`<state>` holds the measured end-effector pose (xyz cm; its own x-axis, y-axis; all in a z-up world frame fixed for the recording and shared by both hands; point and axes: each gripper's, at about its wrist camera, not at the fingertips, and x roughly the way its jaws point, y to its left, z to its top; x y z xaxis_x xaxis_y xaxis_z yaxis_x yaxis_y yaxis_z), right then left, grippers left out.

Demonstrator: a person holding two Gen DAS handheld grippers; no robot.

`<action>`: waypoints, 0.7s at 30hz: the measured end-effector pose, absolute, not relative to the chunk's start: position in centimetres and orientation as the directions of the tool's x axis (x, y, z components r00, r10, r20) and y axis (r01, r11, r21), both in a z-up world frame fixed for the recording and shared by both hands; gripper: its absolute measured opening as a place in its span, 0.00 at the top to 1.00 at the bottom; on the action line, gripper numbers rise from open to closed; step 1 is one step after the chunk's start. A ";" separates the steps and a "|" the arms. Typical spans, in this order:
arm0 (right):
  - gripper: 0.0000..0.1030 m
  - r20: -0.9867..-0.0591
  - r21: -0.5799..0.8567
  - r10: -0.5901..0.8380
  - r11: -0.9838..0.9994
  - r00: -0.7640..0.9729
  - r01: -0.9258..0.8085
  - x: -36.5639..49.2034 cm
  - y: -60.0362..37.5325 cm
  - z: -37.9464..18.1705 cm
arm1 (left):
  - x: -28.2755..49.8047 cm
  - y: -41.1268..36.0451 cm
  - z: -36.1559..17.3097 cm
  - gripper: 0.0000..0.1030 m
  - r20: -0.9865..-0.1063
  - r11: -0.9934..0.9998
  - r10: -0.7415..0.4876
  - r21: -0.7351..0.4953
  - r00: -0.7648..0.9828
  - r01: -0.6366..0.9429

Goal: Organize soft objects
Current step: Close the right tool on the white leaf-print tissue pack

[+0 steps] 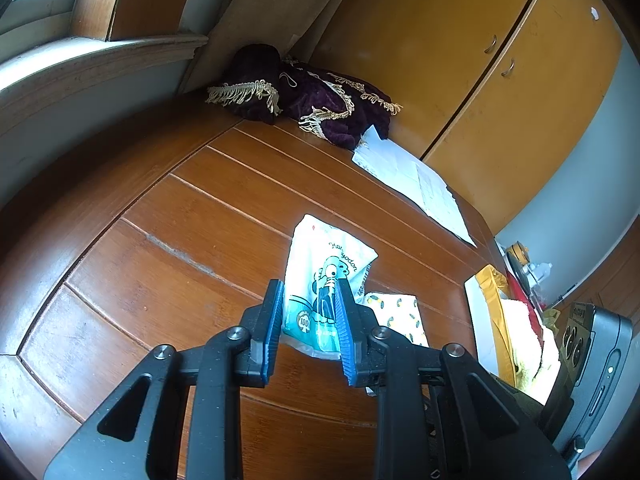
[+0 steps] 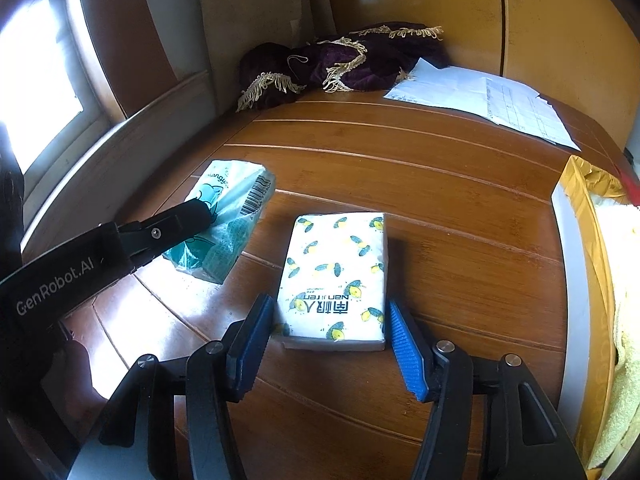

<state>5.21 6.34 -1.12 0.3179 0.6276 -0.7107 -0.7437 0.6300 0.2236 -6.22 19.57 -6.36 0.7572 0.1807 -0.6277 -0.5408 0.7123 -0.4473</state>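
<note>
A teal-and-white tissue pack [image 1: 320, 280] sits squeezed between the blue pads of my left gripper [image 1: 308, 286], which is shut on its near end. In the right wrist view the same pack [image 2: 236, 200] tilts on the wooden table [image 2: 440, 200] with the left gripper [image 2: 202, 214] clamped on it. A white tissue pack with a lemon print [image 2: 336, 276] lies flat just right of it. My right gripper [image 2: 329, 303] is open, with one pad on each side of that pack's near end. The lemon pack [image 1: 400, 312] also shows beside the left gripper.
A white box [image 2: 560, 260] holding yellow cloth [image 2: 624, 320] stands at the table's right edge. A purple fringed cloth [image 2: 352, 64] is heaped in the far corner, with paper sheets [image 2: 480, 96] to its right. Yellow cupboard doors [image 1: 480, 60] rise behind the table.
</note>
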 end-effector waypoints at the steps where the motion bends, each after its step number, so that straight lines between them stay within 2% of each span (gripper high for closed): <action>1: 0.42 -0.713 0.206 0.620 0.632 0.327 -0.748 5.0 6.5 -1.1 | -6.2 19.6 -6.4 0.78 -0.628 0.713 0.181 -0.446 0.756 -0.541; 12: 0.46 -0.708 0.221 0.649 0.579 0.279 -0.785 4.5 6.6 -1.0 | -6.3 19.5 -6.3 0.78 -0.630 0.714 0.180 -0.445 0.755 -0.541; 21: 0.47 -0.641 0.250 0.704 0.569 0.307 -0.784 4.2 5.5 0.4 | -6.5 19.6 -6.3 0.78 -0.625 0.708 0.182 -0.452 0.759 -0.543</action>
<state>4.24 5.45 0.36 0.3069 0.7038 -0.6406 -0.7836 0.5689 0.2497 -6.47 19.62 -6.27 0.7586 0.1823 -0.6255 -0.5427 0.7081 -0.4518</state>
